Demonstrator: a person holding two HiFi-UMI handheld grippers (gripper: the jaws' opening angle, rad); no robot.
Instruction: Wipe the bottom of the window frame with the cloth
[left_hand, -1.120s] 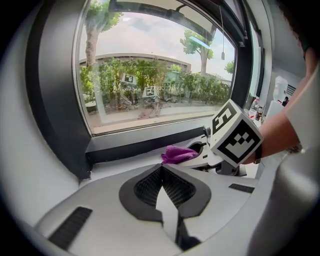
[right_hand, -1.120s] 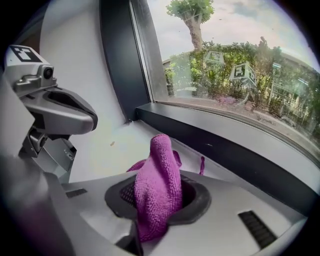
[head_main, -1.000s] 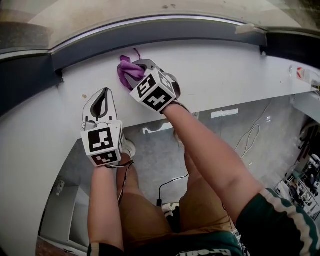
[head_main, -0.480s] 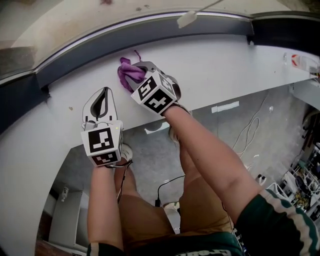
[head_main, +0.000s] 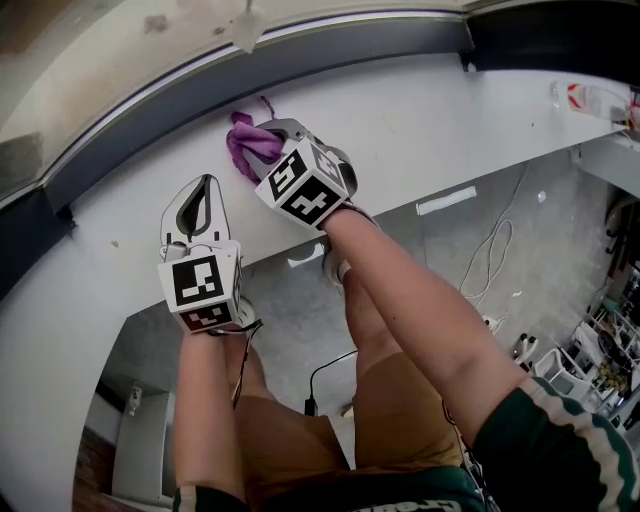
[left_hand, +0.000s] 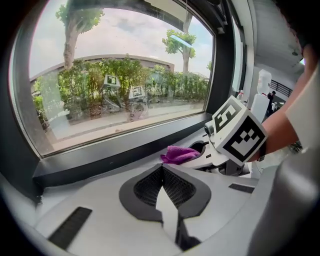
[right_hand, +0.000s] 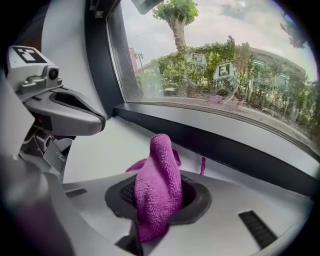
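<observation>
While your R gripper (head_main: 265, 135) has its jaws clamped on the purple cloth (head_main: 243, 145), the cloth's bunched end pokes up between them and spills out fwd onto the white sill (head_main: 420, 130). It lies just beside the dark bottom rail of the window frame (head_main: 320, 58). A loose thread reaches toward the rail, but you can't tell from any view whether the fabric actually touches it.

Your L gripper (head_main: 205, 190) sits over the sill to the left of the R one, near it but apart, and farther back from the rail. Its jaws are closed tip to tip w/ nothing between them.

Both grippers point toward the glass (right_hand: 225, 65), w/ trees and a low bldg visible outside.
</observation>
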